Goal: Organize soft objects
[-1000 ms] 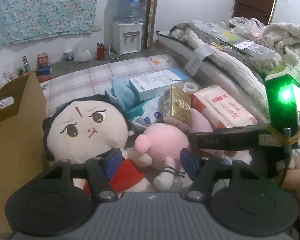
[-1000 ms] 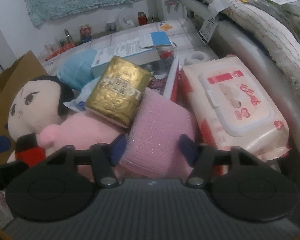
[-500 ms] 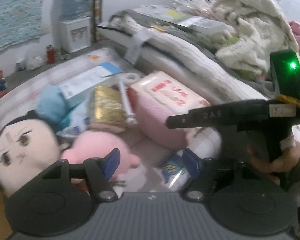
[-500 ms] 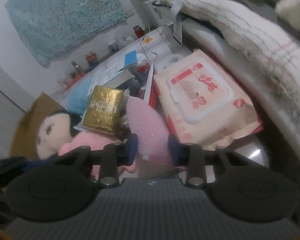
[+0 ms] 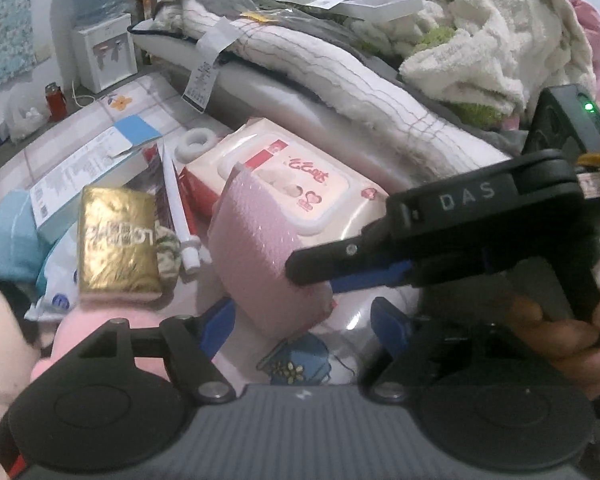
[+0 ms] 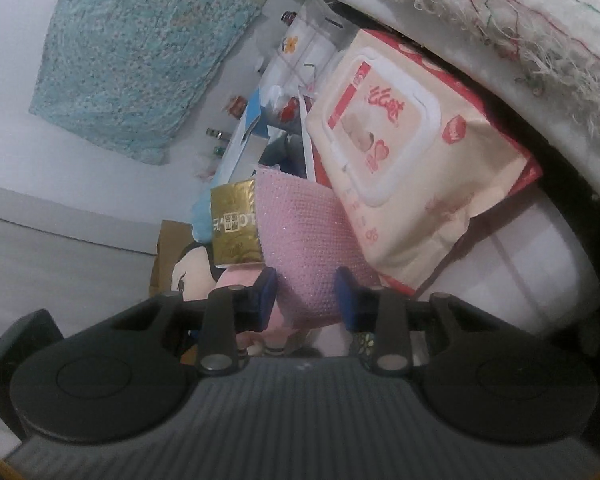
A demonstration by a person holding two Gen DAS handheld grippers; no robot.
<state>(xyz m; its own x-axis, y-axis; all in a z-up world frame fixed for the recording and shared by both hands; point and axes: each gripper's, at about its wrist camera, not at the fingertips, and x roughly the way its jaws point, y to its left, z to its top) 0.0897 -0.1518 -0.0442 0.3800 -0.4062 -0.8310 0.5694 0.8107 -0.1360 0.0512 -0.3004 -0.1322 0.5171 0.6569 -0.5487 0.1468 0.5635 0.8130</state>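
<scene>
The pale wipes pack (image 6: 412, 160) lies flat against the bed's edge (image 5: 380, 148), the pink sponge (image 6: 308, 248) leaning on its near side. My right gripper (image 6: 306, 296) has its blue fingers (image 6: 266, 294) pinched on that sponge's lower end. My left gripper (image 5: 300, 326) hangs wide apart over the floor, gripping nothing. A gold packet (image 5: 118, 240) rests beside the sponge.
</scene>
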